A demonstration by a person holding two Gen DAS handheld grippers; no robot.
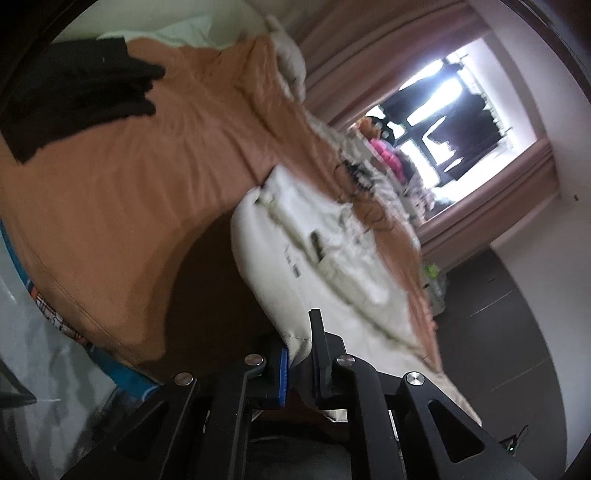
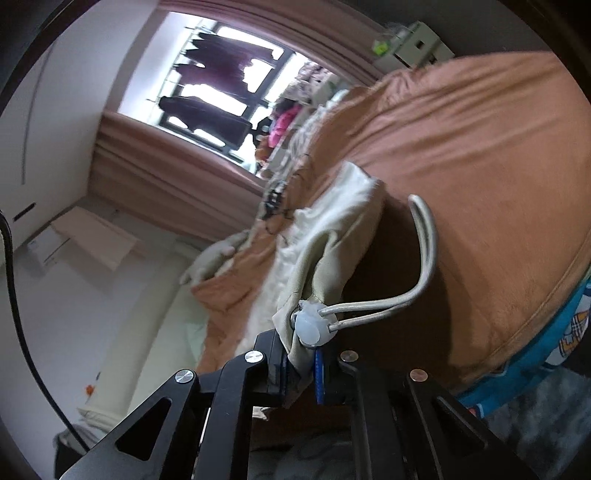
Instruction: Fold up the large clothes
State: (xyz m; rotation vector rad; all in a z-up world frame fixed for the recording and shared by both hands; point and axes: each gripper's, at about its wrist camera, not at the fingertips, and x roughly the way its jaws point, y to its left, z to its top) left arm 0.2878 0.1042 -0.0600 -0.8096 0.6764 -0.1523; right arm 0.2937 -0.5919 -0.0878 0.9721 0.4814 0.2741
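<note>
a: what's the surface under all this?

b: a bed covered by an orange-brown blanket (image 1: 122,206), wrinkled, with a stitched hem. below the hem a blue patterned sheet (image 2: 524,373) shows along the bed's edge.

a: and the garment?

b: a cream-white garment (image 1: 332,266), lifted off the blanket and stretched between the two claws. the left gripper (image 1: 299,354) is clamped on one corner of its hem, the cloth pinched between the blue pad and the black finger. the right gripper (image 2: 301,363) is closed on the other corner, right by a translucent cord stopper (image 2: 314,326). a pale drawstring loop (image 2: 417,266) hangs from that stopper over the blanket's shadowed part.

a: anything else on the bed?

b: a black garment (image 1: 74,96) lies on the blanket, well apart from the cream one, at the left view's upper left. beyond it there is pale bedding (image 1: 177,33). more cream cloth (image 1: 290,55) sits at the blanket's far edge.

a: the room?

b: dusty pink curtains (image 2: 159,162) frame a bright window (image 2: 221,85), with dark clothes (image 2: 218,59) hanging in front of the glass. near it is a pink thing, too blurred to name. white walls (image 2: 48,122), and a dark floor (image 1: 491,325) in the left view.
</note>
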